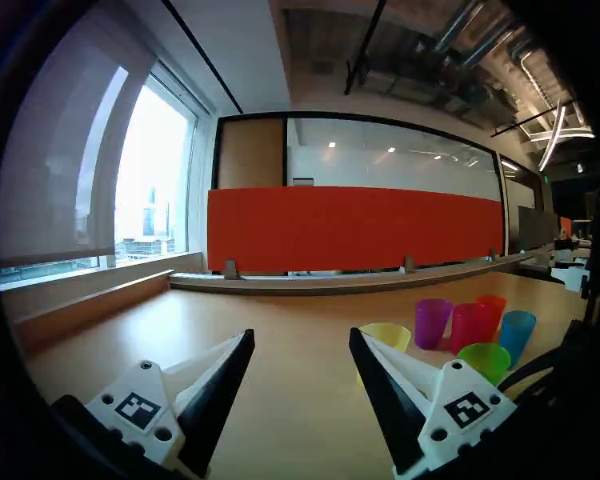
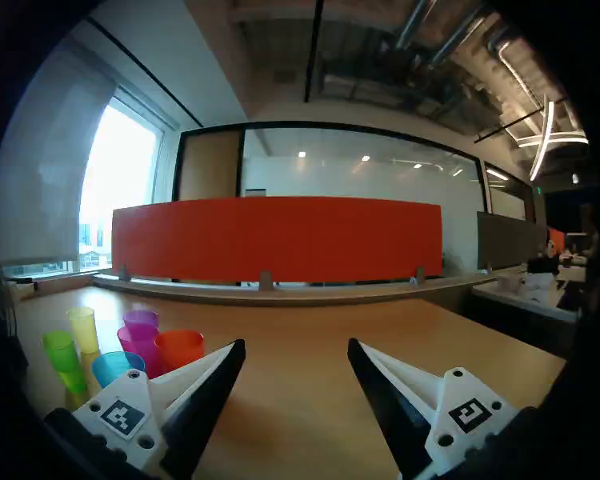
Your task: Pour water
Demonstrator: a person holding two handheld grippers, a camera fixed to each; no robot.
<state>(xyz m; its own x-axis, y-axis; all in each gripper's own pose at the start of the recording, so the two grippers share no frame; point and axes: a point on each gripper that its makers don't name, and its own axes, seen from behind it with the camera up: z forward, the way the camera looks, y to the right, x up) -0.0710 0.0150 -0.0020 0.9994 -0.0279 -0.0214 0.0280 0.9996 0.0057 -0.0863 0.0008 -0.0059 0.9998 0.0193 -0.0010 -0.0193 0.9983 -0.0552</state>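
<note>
While the left claw hangs low over the wooden tabletop, its two black fingers are spread wide with nothing between them. In the left gripper view, six plastic cups stand upright in a tight cluster to the right of that claw. The yellow cup is partly hidden behind the right finger. The purple cup, pink cup and orange cup stand farther back, and the blue cup and green cup are out toward the edge.

The right claw is likewise spread and empty above the same tabletop. In the right gripper view the cluster sits to its left, with the blue and orange cups just behind the left finger. Neither claw touches a cup. Whether any cup holds water cannot be told.

A long orange partition runs along the far edge of the tabletop, and a bright window lies off to the left.
</note>
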